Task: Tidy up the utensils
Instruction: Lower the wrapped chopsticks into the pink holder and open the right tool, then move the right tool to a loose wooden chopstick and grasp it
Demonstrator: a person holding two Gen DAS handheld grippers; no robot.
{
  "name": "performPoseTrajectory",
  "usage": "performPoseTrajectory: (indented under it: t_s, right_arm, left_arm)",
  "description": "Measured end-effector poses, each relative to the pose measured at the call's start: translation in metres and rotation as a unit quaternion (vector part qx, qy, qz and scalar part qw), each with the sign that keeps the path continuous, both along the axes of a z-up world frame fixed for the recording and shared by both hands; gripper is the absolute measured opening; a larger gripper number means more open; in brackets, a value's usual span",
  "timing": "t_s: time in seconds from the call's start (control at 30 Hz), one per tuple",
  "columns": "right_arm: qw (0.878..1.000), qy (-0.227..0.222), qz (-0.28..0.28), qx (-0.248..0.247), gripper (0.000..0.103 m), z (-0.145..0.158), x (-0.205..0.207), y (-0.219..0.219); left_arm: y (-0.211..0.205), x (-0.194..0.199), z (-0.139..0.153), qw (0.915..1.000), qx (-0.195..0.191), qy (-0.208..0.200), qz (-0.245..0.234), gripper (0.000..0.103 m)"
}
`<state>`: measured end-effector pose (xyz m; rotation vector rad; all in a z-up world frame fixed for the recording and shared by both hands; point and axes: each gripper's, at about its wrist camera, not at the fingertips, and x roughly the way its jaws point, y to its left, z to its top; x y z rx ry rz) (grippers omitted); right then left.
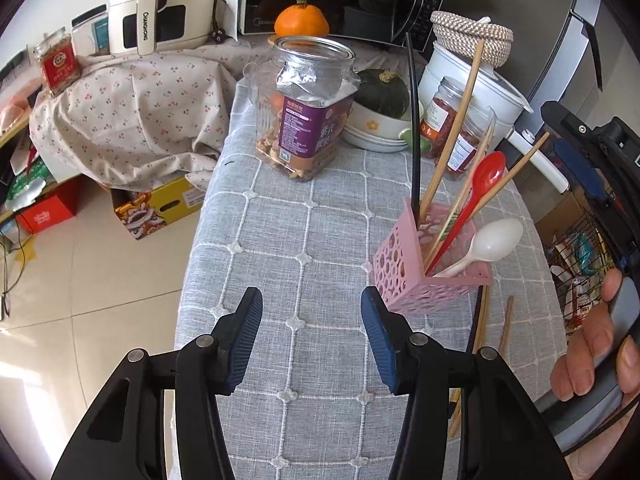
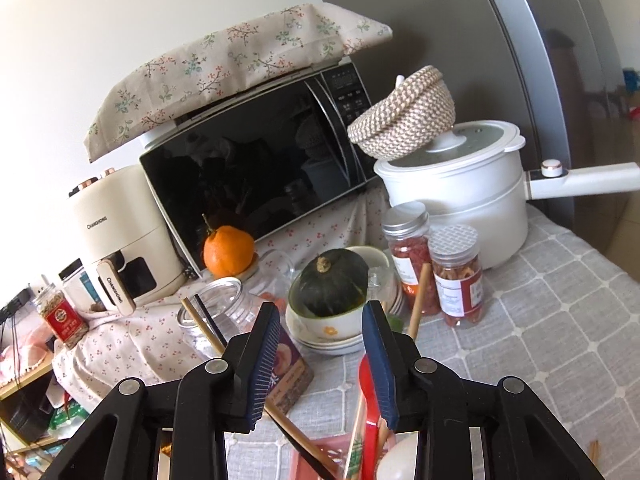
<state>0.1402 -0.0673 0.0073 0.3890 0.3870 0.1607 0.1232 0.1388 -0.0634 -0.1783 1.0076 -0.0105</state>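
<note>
two grippers, fingers wide apart, holding nothing | left gripper (image 1: 312,336) beside pink holder (image 1: 424,276) | right gripper (image 2: 322,360) above it

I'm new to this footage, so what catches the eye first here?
The pink utensil holder on the grey tablecloth, bristling with a red spoon, white spoon and chopsticks. Behind it, an orange sits before the microwave; both grippers are open.

Utensils (image 1: 472,200) in pink holder (image 1: 404,276)
</note>
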Motion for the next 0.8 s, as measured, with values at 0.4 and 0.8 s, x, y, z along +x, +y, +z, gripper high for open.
performPoseTrajectory:
  t_s: [0.4, 0.8]
  right_arm:
    - [0.996, 0.085, 0.014, -0.016, 0.063, 0.007, -0.028, -0.072]
    - [0.976, 0.202, 0.031, -0.071, 0.073, -0.029, -0.036, -0.115]
  left_arm:
    - [-0.038, -0.015, 0.003, 0.9994, 0.006, 0.0, -0.035, 0.068]
    - [-0.094, -0.02, -0.02, 0.9945, 0.021, 0.045, -0.092, 0.072]
